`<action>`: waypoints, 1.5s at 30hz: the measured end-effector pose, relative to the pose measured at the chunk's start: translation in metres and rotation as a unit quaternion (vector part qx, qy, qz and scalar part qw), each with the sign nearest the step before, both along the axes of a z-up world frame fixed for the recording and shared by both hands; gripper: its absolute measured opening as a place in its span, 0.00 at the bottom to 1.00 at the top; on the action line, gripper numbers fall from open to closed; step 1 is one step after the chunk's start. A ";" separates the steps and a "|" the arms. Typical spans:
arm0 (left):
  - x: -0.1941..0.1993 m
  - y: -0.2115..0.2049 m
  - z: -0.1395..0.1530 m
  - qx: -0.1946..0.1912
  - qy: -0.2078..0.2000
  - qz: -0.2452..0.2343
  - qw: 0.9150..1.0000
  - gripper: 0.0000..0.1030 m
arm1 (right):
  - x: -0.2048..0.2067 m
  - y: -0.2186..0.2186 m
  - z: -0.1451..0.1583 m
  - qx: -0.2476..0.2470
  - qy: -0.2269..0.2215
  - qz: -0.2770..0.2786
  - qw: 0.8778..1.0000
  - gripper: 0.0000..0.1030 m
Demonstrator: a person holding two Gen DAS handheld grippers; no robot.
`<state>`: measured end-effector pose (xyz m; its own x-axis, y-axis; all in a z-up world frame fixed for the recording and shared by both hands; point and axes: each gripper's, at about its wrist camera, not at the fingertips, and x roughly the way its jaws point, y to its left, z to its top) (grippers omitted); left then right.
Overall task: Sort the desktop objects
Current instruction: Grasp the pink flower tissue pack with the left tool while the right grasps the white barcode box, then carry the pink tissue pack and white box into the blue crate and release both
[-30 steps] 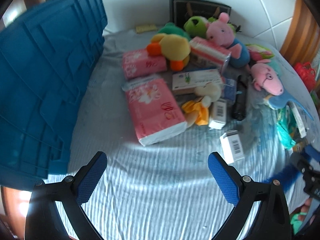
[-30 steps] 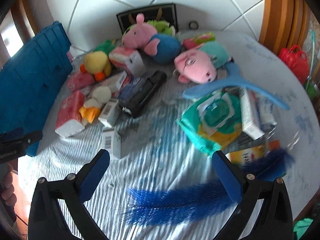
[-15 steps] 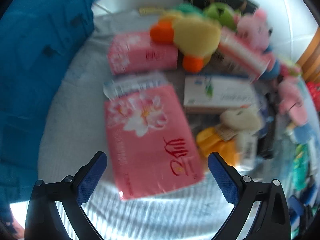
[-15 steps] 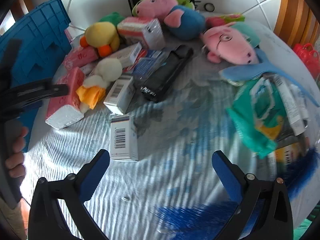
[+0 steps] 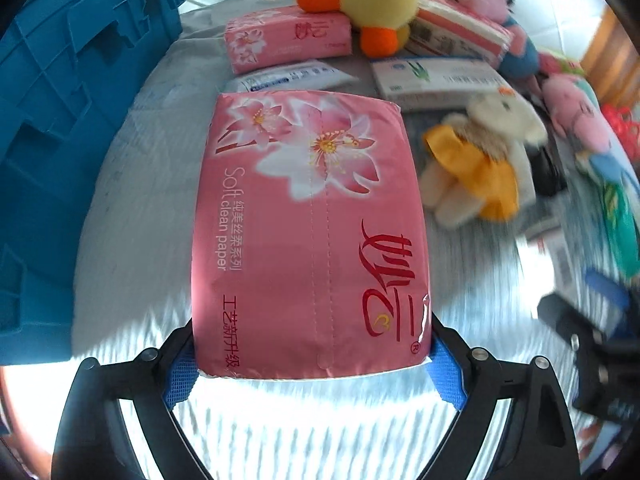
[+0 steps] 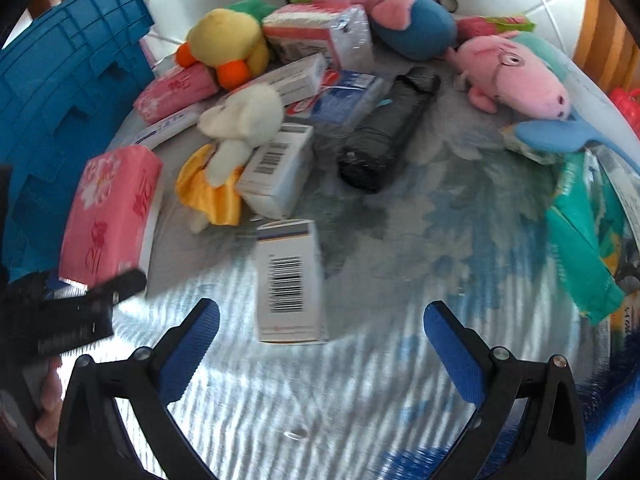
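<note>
We are barely started: our left gripper (image 5: 312,364) straddles the near end of the tissue pack (image 5: 310,236), pads touching its sides, beside the crate (image 5: 72,120). Our right gripper (image 6: 320,344) gapes, empty, near a box (image 6: 289,280). The heap remains unsorted.

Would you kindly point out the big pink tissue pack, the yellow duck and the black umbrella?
tissue pack (image 5: 308,236): left wrist view, top face.
duck (image 6: 224,38): right wrist view, head.
umbrella (image 6: 386,126): right wrist view, middle.

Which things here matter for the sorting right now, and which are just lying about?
In play:
left tongs, closing around the large pink flowered tissue pack
right tongs, open near the white barcoded carton
blue plastic crate

Lying about:
yellow plush duck
black folded umbrella
</note>
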<state>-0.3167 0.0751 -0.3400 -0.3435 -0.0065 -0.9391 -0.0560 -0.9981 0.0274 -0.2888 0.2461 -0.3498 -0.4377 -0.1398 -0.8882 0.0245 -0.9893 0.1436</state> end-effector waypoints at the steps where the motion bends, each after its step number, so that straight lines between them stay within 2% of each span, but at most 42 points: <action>1: 0.001 0.001 0.000 -0.005 0.000 -0.002 1.000 0.92 | 0.000 -0.003 -0.001 0.004 0.001 0.003 1.000 1.00; 9: -0.010 0.011 0.000 -0.055 0.005 -0.005 0.998 0.93 | -0.003 -0.004 -0.004 0.019 0.009 -0.003 1.000 1.00; 13: -0.016 0.013 0.000 -0.041 0.019 -0.002 0.999 0.92 | -0.002 -0.009 -0.009 0.027 0.001 -0.003 1.000 1.00; 15: -0.015 0.014 -0.002 -0.037 0.024 -0.001 0.999 0.91 | -0.001 -0.013 -0.009 0.032 0.001 -0.001 0.999 0.91; 17: -0.014 0.015 -0.002 -0.036 0.028 -0.001 0.999 0.91 | 0.000 -0.015 -0.010 0.039 0.003 0.004 0.999 0.64; 19: -0.015 0.018 -0.003 -0.037 0.030 0.000 0.999 0.91 | -0.001 -0.016 -0.011 0.037 -0.001 0.009 0.999 0.55; 21: -0.003 -0.030 -0.013 -0.033 0.032 -0.033 0.998 0.91 | -0.002 -0.017 -0.012 0.040 0.002 0.011 0.999 0.55; 24: 0.002 -0.042 -0.014 -0.020 0.030 -0.033 0.999 0.90 | -0.004 -0.022 -0.014 0.055 0.004 0.020 0.998 0.54; 26: 0.009 -0.046 -0.009 -0.016 0.036 -0.031 0.999 0.90 | -0.003 -0.024 -0.012 0.057 0.006 0.022 0.998 0.28; 32: 0.025 -0.051 0.022 -0.006 0.069 -0.030 0.997 0.90 | 0.001 -0.020 0.010 0.046 0.026 0.016 0.998 0.28; 40: 0.057 -0.041 0.092 0.000 0.125 -0.030 0.992 0.90 | 0.008 -0.015 0.068 0.044 0.091 0.015 0.995 0.28; 45: 0.071 -0.039 0.126 0.003 0.156 -0.029 0.987 0.90 | 0.015 -0.011 0.108 0.051 0.133 0.017 0.990 0.28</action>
